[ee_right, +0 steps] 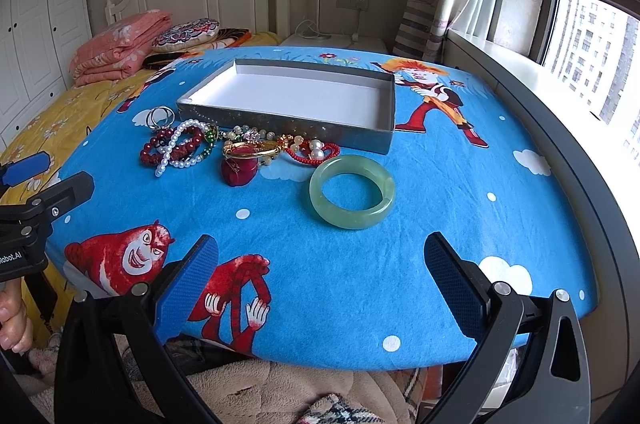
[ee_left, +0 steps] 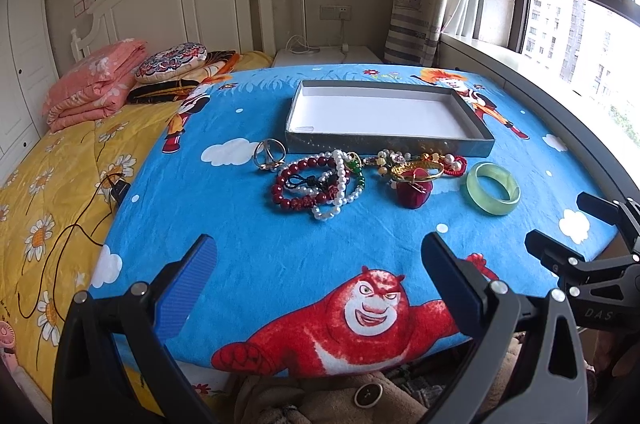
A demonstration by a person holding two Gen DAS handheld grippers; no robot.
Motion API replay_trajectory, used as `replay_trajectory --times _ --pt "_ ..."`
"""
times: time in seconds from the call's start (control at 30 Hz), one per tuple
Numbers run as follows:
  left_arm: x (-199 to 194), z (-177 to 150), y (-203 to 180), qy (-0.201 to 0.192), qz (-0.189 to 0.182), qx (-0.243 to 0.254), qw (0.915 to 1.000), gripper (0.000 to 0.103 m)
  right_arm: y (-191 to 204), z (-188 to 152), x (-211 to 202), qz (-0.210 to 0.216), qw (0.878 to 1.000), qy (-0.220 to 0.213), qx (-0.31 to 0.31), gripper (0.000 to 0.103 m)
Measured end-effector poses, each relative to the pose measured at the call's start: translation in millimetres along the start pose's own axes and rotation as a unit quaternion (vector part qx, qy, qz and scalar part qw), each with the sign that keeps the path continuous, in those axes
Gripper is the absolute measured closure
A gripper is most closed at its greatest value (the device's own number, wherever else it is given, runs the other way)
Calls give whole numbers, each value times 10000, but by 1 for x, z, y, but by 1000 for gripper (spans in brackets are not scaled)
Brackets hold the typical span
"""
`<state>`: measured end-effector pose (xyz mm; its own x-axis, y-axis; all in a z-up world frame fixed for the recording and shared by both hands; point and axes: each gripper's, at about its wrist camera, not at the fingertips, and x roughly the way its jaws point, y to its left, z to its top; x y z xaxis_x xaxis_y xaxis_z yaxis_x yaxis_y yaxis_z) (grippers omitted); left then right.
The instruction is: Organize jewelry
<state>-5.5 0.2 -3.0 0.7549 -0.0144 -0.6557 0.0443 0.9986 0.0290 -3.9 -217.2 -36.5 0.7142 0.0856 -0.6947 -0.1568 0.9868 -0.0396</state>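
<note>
Both grippers, left [ee_left: 316, 264] and right [ee_right: 320, 264], hung spread and empty over the table's near edge; bangle [ee_right: 352, 191] lay flat just ahead of the right one (nearer), tray [ee_right: 292, 119] behind.

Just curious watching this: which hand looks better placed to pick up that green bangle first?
Probably the right gripper: the green bangle lies apart from the pile, right ahead of its open jaws. It lies off to the side of the left gripper.
</note>
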Motion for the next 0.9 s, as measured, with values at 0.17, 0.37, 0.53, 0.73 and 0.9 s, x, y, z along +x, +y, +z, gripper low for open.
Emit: replay_trajectory --times 0.17,0.37,0.53,0.73,0.9 --pt "1 -3 -1 42 -5 25 10000 4 1 -1 1 11 10000 8 4 6" --pt "2 -5 1 61 32 34 10000 4 3 -4 2 33 10000 26 9 6" --pt "8 -6 2 198 117 80 9997 4 2 -7 4 79 9999 76 71 6" --pt "22 -11 6 492 -26 34 9988 4 -6 -5 11 202 9991 249 260 6" --pt "27 -11 13 526 -240 -156 9982 4 -15 -2 16 201 9984 342 408 6"
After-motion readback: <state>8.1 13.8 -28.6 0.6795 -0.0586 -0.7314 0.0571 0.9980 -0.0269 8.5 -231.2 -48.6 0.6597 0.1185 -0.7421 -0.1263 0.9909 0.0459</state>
